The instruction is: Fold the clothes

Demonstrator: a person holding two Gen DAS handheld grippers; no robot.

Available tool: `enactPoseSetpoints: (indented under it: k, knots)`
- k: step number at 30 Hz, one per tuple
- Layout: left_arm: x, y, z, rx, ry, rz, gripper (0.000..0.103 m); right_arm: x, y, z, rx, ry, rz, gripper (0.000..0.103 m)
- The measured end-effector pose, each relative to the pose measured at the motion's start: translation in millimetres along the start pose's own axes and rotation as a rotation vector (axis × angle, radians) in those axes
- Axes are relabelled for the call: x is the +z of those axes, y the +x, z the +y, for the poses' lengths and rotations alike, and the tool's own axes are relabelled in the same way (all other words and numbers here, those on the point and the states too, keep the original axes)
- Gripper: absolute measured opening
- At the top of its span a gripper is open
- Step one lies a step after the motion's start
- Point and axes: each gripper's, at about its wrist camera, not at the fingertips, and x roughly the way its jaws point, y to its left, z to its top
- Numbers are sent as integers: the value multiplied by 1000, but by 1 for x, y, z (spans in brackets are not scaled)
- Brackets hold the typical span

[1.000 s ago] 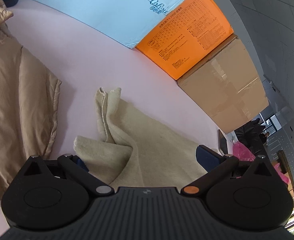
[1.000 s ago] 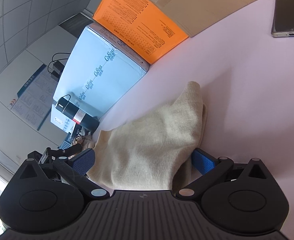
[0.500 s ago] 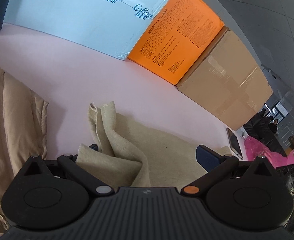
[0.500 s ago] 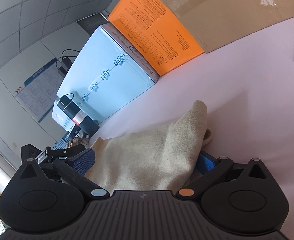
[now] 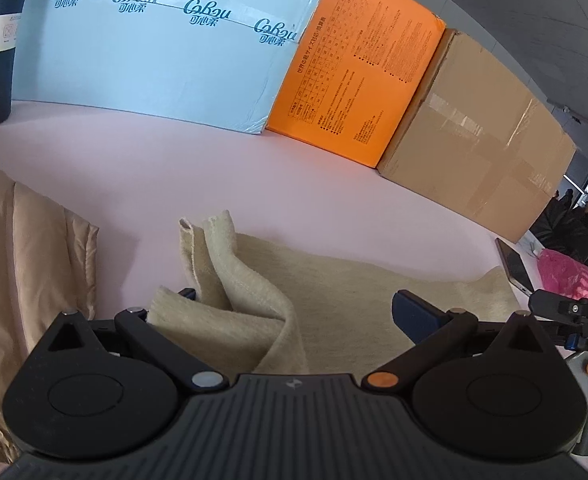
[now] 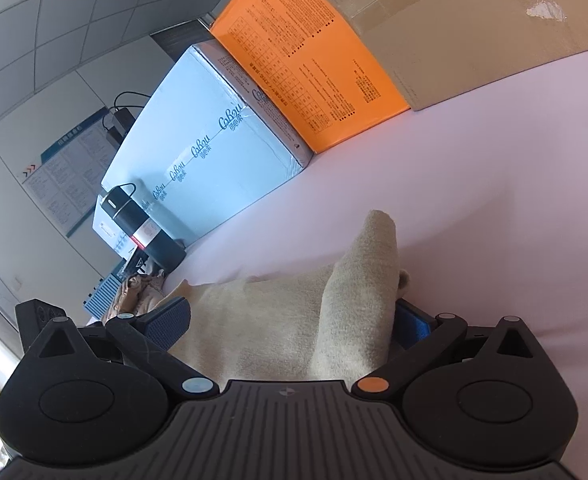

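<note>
Over the last second both tongs have tilted up from the pink tabletop (image 5: 222, 168): the boxes (image 5: 357, 80) now fill the upper frame in both views, and the beige cloth (image 5: 333, 300) hangs slack between the two. The left tongs (image 5: 294, 308) look spread wide, cloth bunched at the left pad; whether they pinch it cannot be told. The right tongs (image 6: 294, 320) likewise stand wide, a cloth corner (image 6: 373, 264) draped by the right pad. This suggests a lift-and-carry phase of the fold, with the edge not yet laid over.
</note>
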Motion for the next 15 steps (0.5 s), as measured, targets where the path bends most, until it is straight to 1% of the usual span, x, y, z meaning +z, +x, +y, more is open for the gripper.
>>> enactPoseSetpoints:
  k: [4, 6, 7, 8, 9, 10, 11, 12, 13, 14, 15]
  knots:
    - [1, 4, -6, 43, 40, 18, 103, -1, -2, -1, 5, 10, -13, 102]
    - [0, 4, -13, 88, 73, 17, 103, -1, -2, 0, -29, 8, -11, 88]
    - [-1, 3, -16, 117, 90, 7, 101, -1, -2, 0, -55, 11, -9, 57]
    - [-2, 3, -19, 140, 107, 0, 83, -2, 1, -3, -82, 37, 9, 14]
    - [-3, 2, -21, 157, 123, -5, 70, -3, 2, -6, -84, 55, 14, 12]
    - [-4, 1, -23, 180, 137, -12, 52, -4, 3, -8, -84, 71, 18, 11]
    - [-5, 0, -25, 199, 148, -22, 38, -4, 2, -7, -75, 65, 13, 11]
    - [-6, -1, -26, 204, 157, -31, 32, -4, 2, -6, -72, 56, 11, 11]
    - [-6, -2, -27, 205, 164, -39, 23, -5, 2, -5, -70, 47, 9, 11]
    - [-7, -3, -27, 207, 172, -46, 19, -5, 2, -5, -66, 46, 7, 11]
    - [-7, -3, -29, 209, 178, -52, 19, -5, 1, -5, -61, 47, 4, 11]
